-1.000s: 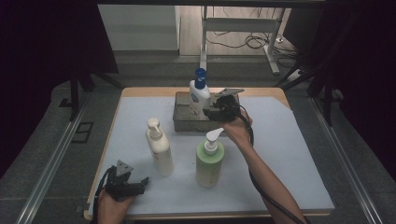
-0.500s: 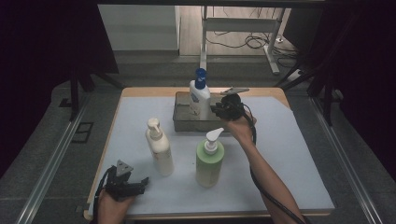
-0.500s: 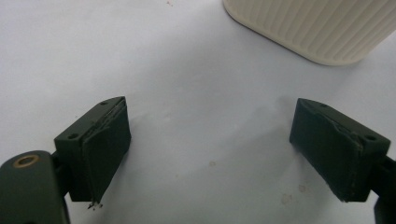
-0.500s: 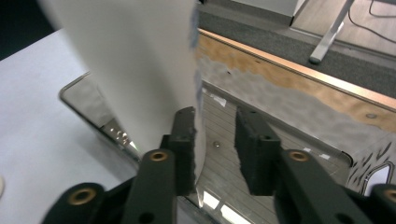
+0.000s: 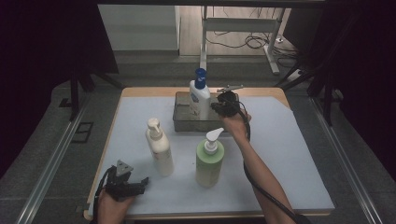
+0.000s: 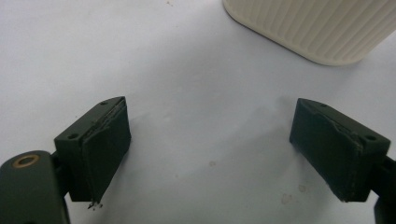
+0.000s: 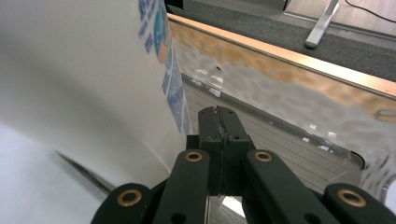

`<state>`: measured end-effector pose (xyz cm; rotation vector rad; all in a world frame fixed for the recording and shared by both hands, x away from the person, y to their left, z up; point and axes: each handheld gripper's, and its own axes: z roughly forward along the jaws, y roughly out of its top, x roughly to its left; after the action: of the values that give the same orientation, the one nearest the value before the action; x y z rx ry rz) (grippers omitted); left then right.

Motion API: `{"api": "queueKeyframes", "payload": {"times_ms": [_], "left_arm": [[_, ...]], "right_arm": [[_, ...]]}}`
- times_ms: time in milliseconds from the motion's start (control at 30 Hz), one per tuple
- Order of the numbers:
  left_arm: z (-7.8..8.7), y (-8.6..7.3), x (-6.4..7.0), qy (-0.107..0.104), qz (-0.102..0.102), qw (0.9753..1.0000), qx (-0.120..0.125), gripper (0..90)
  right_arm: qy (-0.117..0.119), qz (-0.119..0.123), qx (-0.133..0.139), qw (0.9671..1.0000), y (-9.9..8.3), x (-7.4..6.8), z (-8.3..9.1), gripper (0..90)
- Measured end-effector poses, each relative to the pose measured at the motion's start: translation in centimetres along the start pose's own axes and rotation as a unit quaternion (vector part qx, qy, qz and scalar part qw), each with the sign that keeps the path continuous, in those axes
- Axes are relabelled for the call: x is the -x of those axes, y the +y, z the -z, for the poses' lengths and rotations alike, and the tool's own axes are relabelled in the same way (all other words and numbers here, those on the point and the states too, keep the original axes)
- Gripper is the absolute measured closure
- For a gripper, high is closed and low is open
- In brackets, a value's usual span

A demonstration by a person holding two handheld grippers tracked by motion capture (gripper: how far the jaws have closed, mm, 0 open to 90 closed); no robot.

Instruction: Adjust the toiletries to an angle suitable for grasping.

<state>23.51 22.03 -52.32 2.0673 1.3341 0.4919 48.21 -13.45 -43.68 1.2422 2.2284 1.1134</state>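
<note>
The white pump bottle with the blue cap (image 5: 199, 96) stands upright inside the metal tray (image 5: 183, 122) at the far side of the table, in the left half of the tray. The right gripper (image 5: 223, 106) is just beside it, on the bottle's right, low over the tray. In the right gripper view the bottle's white wall with blue print (image 7: 84, 79) is very close on the left of the jaws, and the two black jaws are pressed fully together with nothing between them; they do not grip the bottle. Behind them I see the shiny tray wall (image 7: 280, 88) and the ribbed tray floor.

Nearer to the person, a green pump bottle (image 5: 209, 160) and a cream pump bottle (image 5: 159, 148) stand upright on the pale blue mat (image 5: 289, 154), well apart from the tray's bottle.

The left gripper (image 5: 133, 186) rests at the near left corner of the mat. Its jaws are wide apart and hold nothing; the ribbed base of the cream bottle (image 6: 313, 25) is just ahead of them.
</note>
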Motion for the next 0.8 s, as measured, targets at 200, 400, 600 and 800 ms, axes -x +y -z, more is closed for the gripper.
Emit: {"api": "queueKeyframes", "payload": {"times_ms": [200,400,600,800], "left_arm": [[0.0,0.0,0.0,0.0,0.0,1.0,0.0,12.2],[0.0,0.0,0.0,0.0,0.0,1.0,0.0,12.2],[0.0,0.0,0.0,0.0,0.0,1.0,0.0,12.2],[0.0,0.0,0.0,0.001,-0.001,1.0,0.0,12.2]], "right_arm": [[-0.008,0.006,-0.01,0.9999,0.0,-0.5,-1.1,89.4],[-0.012,0.01,-0.018,0.9997,0.0,-1.0,-1.8,89.4],[-0.008,0.0,-0.024,0.9997,-0.2,-0.9,-2.2,89.4],[-0.011,0.008,-0.031,0.9994,-0.3,-1.0,-2.4,89.4]]}}
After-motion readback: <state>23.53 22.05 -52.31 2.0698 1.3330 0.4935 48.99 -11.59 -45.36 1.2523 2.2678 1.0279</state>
